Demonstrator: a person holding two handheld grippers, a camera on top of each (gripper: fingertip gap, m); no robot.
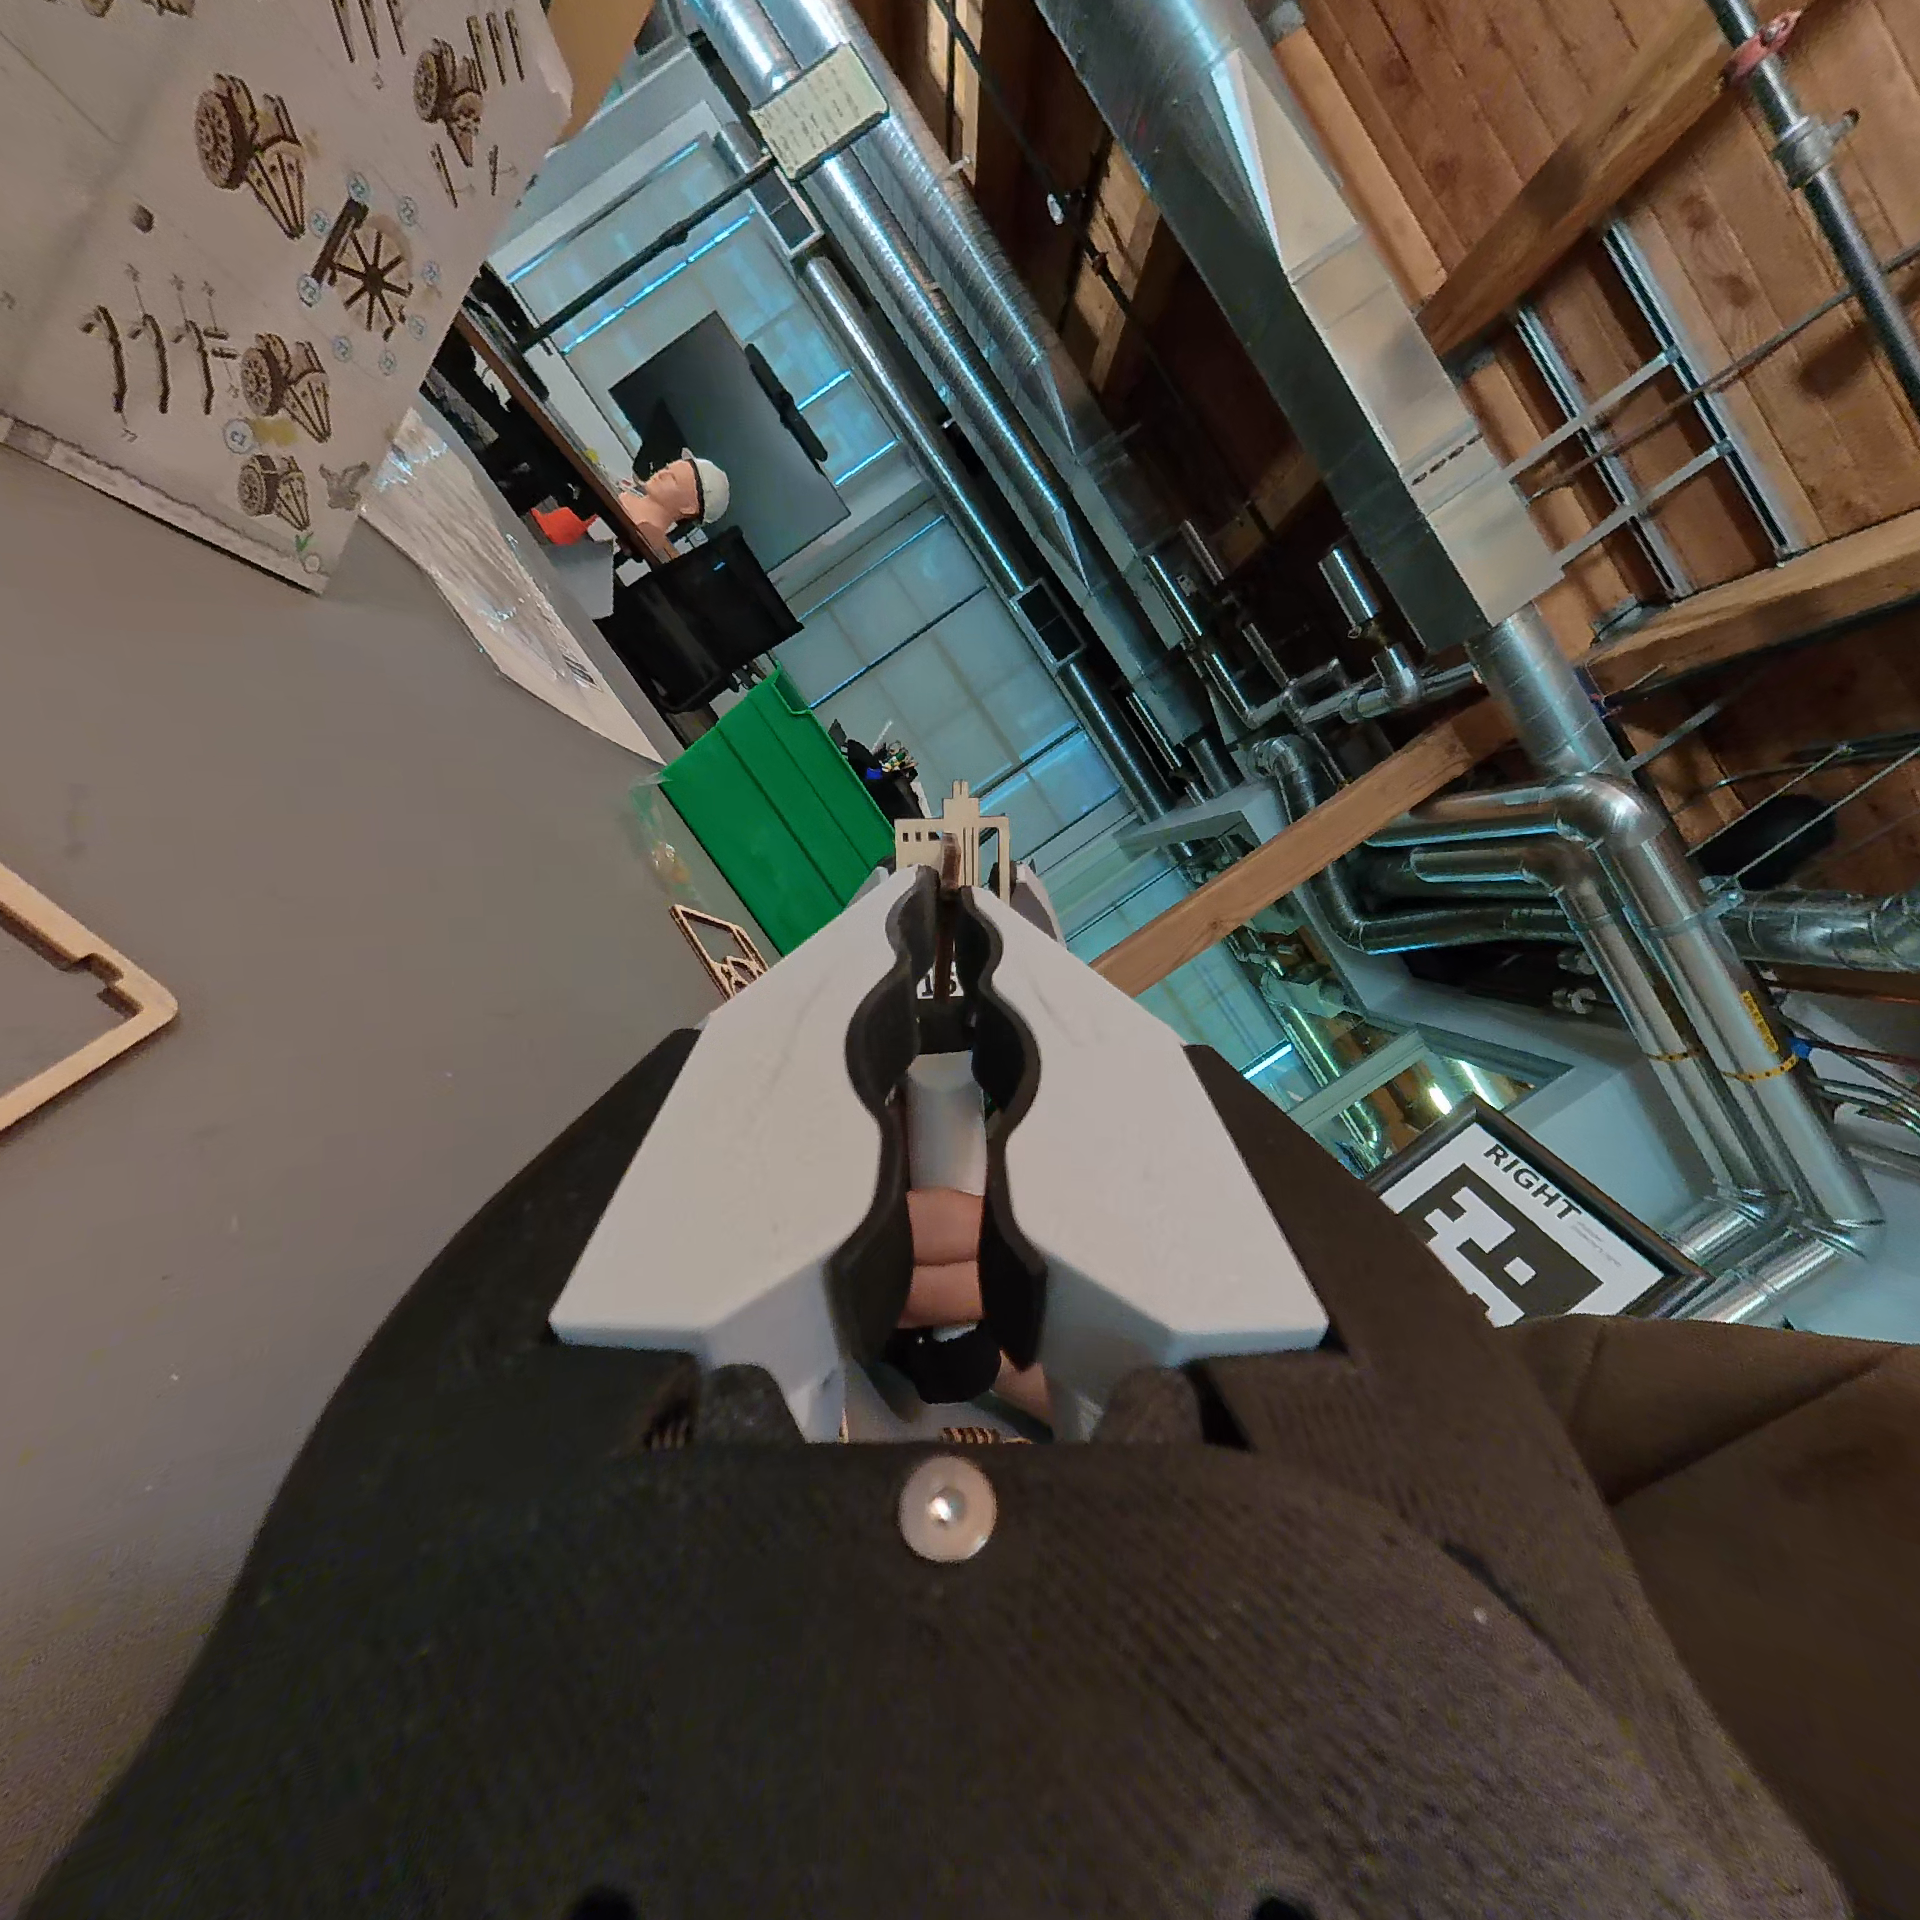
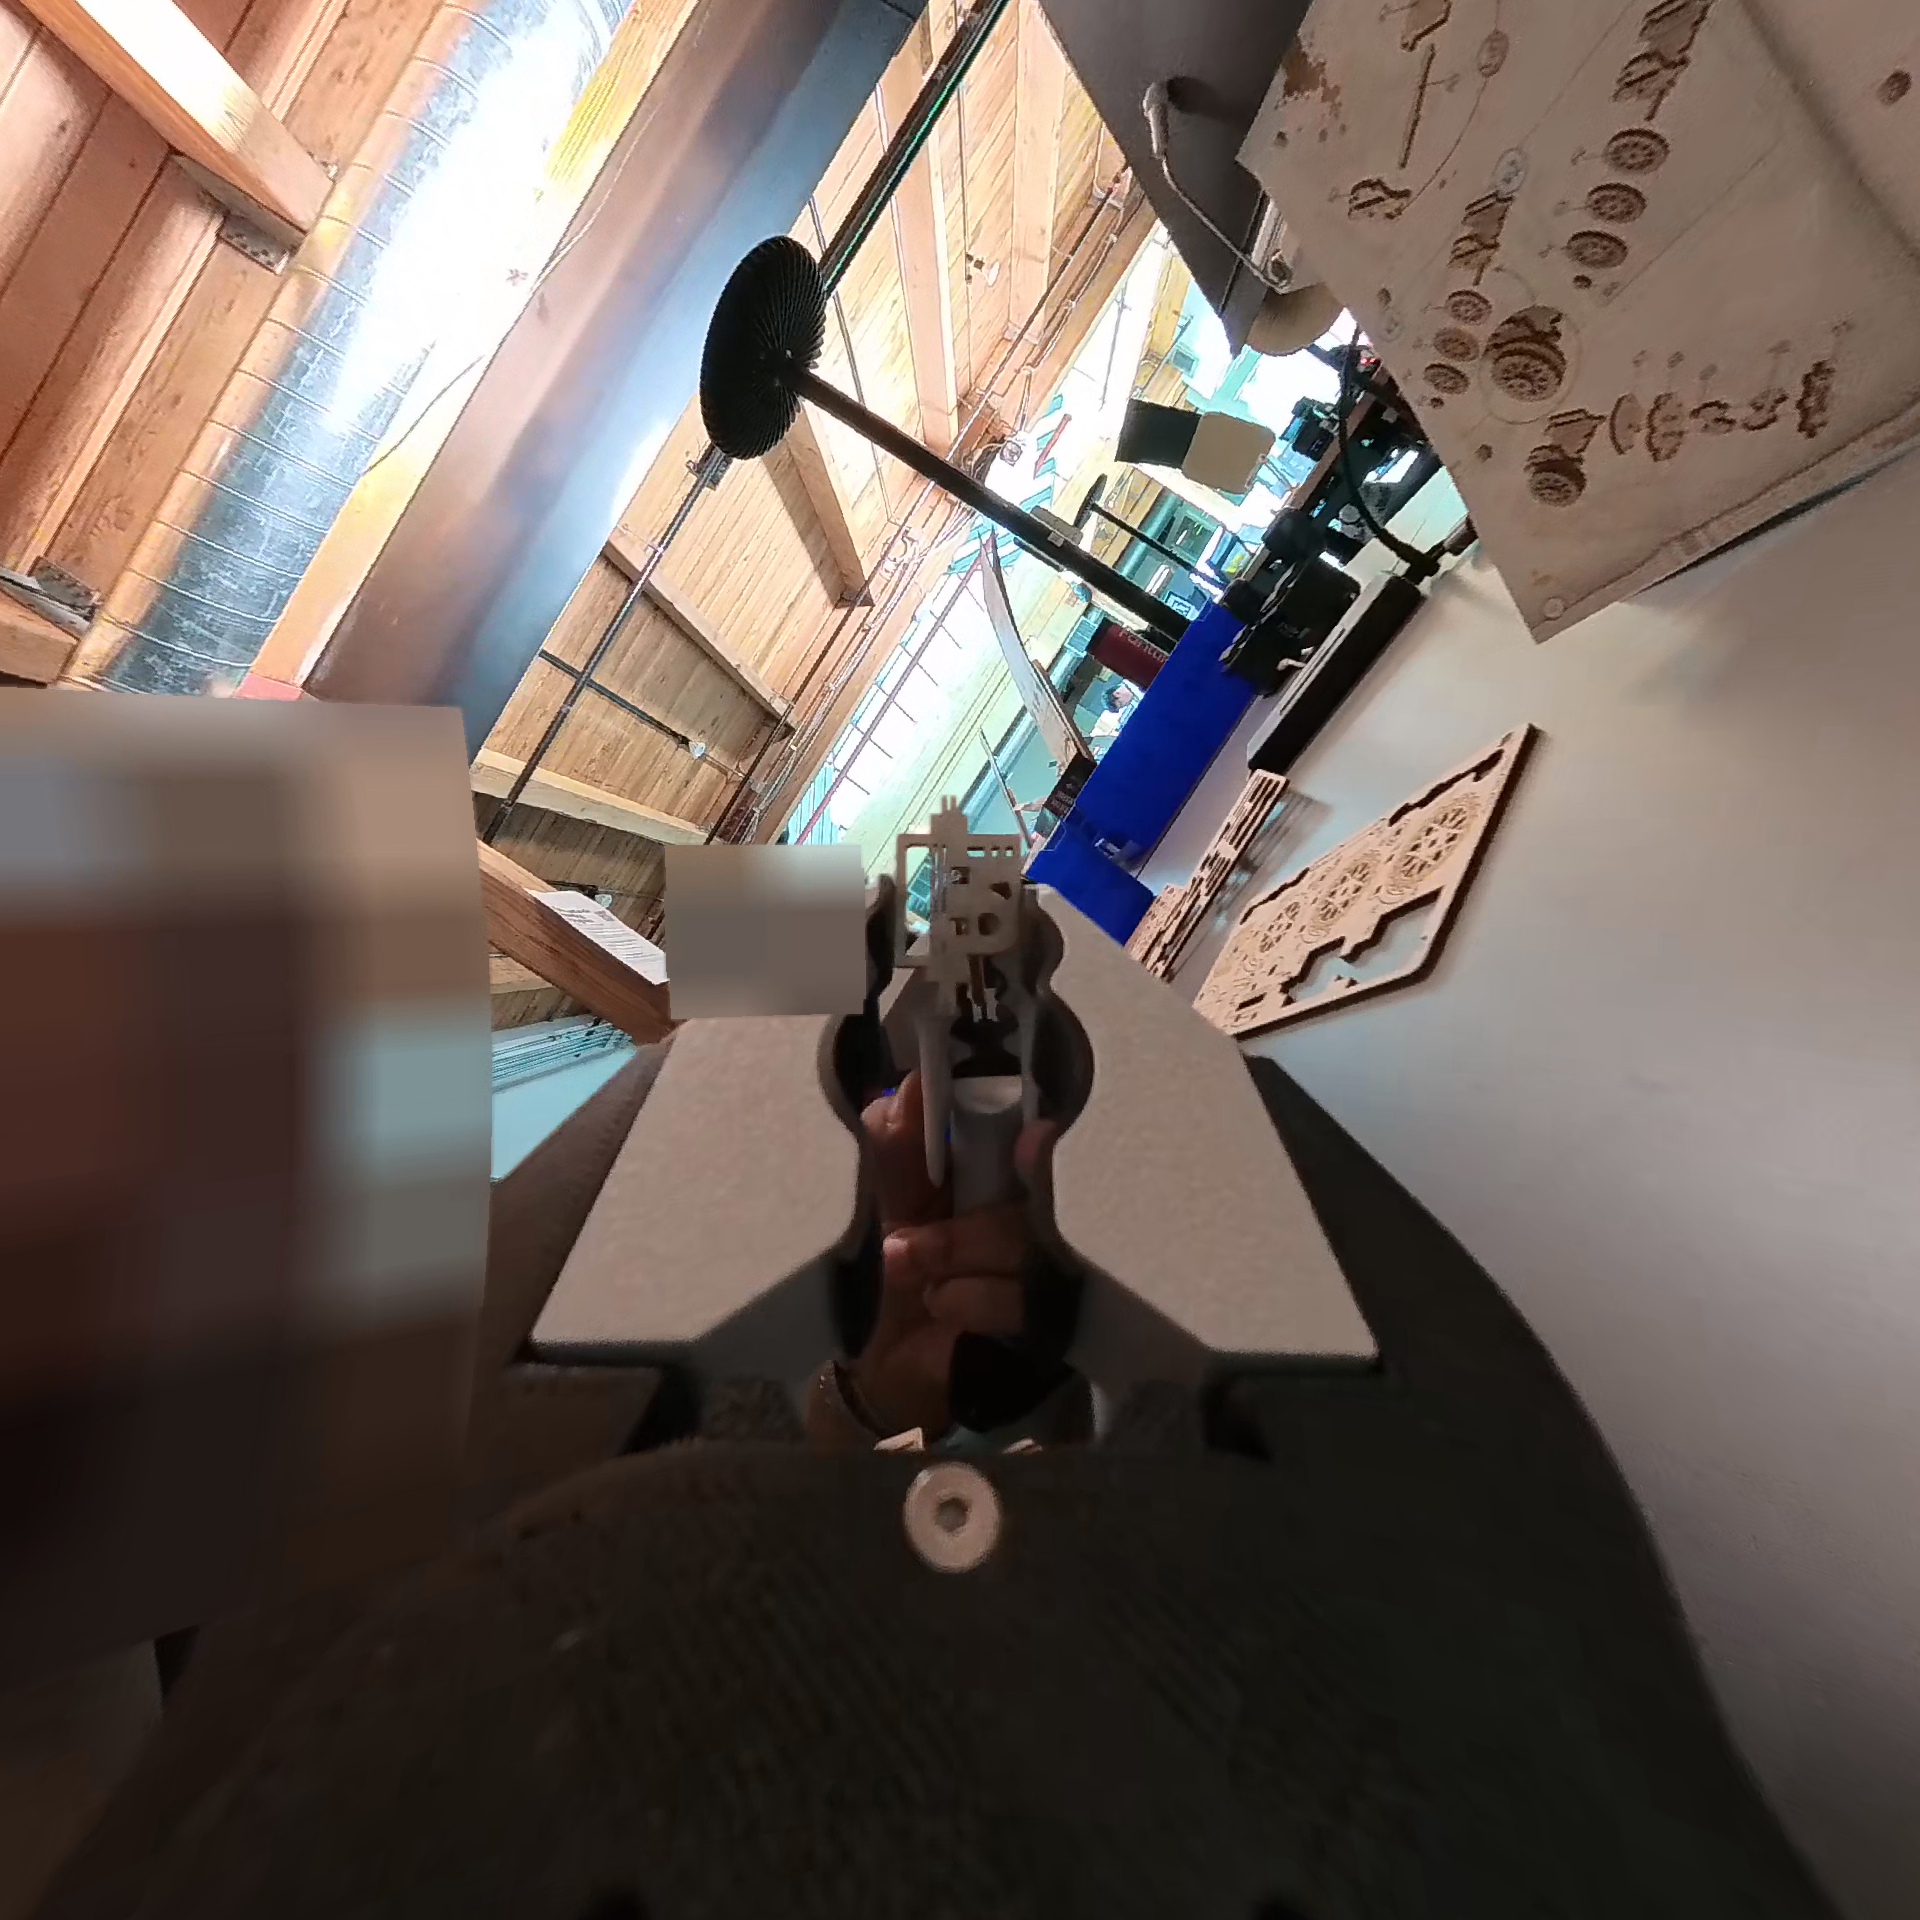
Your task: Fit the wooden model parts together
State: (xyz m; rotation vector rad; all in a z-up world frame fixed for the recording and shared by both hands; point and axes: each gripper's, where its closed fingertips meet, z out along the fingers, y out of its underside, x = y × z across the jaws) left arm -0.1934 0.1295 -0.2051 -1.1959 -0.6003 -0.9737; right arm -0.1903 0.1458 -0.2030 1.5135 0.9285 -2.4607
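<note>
Both grippers are raised off the grey table (image 1: 260, 831) and face each other tip to tip. My left gripper (image 1: 948, 883) is shut on a thin wooden strip (image 1: 943, 940) seen edge-on between its black pads. Right behind its tips stands a pale flat wooden frame part (image 1: 954, 836). In the right wrist view my right gripper (image 2: 956, 920) is shut on that pale frame part (image 2: 951, 894), a small openwork piece with a square window. The two parts meet at the fingertips; the joint itself is hidden. A hand (image 2: 935, 1278) shows through the finger gap.
A printed assembly sheet (image 1: 260, 208) lies on the table and also shows in the right wrist view (image 2: 1610, 312). A cut-out wooden sheet frame (image 1: 94, 1018) lies at left. A laser-cut parts sheet (image 2: 1371, 894) lies at right. A green bin (image 1: 769, 821) and a blue bin (image 2: 1153, 748) stand behind. Left and right tips are no more than a few centimetres apart.
</note>
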